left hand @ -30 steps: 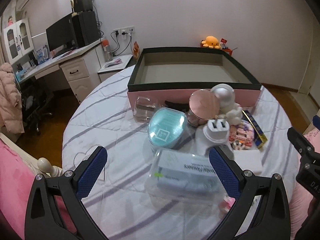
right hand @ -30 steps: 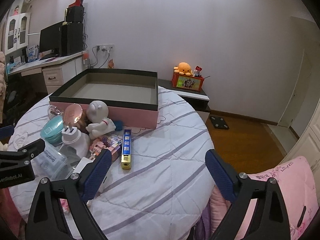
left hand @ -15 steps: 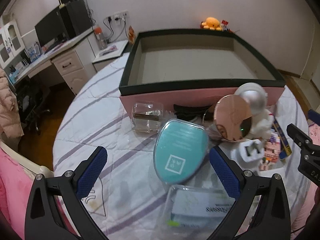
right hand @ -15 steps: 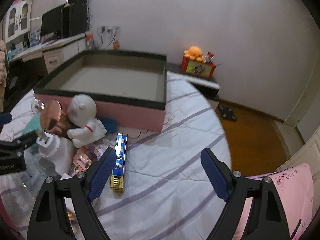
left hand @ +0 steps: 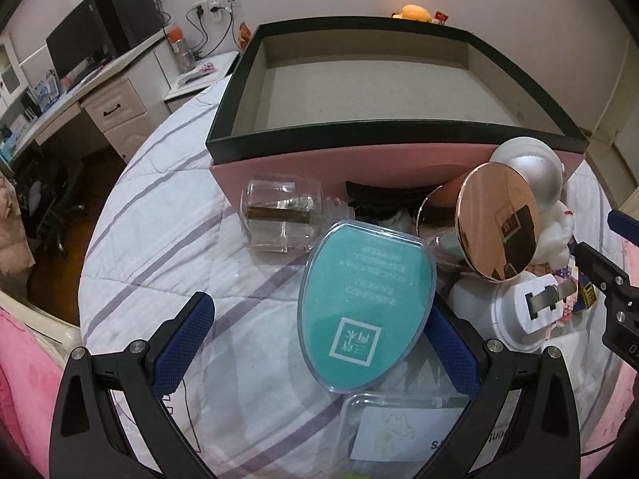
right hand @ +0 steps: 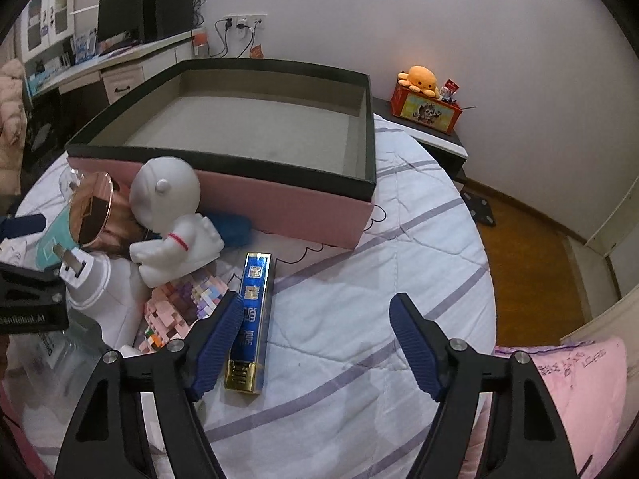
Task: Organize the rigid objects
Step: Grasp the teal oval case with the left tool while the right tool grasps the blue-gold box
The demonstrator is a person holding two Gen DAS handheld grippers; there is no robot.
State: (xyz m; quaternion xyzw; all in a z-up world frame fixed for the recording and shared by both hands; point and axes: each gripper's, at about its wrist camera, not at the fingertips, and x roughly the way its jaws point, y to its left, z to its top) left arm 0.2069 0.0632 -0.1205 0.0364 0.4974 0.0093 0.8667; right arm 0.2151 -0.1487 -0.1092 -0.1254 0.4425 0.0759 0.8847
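A large empty pink box with a black rim [left hand: 391,163] [right hand: 279,195] stands on the round bed. In front of it lie a teal oval case [left hand: 365,307], a clear glass bottle [left hand: 283,215], a rose-gold round mirror [left hand: 499,221] [right hand: 90,209], a white astronaut figure [right hand: 171,215], a white plug adapter [left hand: 527,311] and a blue and gold bar box [right hand: 251,319]. My left gripper [left hand: 319,343] is open around the teal case's near end. My right gripper [right hand: 319,339] is open, its left finger beside the blue bar box.
A clear plastic box with a label [left hand: 403,427] lies nearest the left gripper. A pink block toy [right hand: 179,307] lies left of the bar box. A desk with a monitor [left hand: 80,52] stands at the far left. A pink cloth [right hand: 567,379] lies at the right.
Both grippers have moved forward and down toward the objects. The teal case now lies between the left fingers, and the blue bar box is beside the right gripper's left finger.
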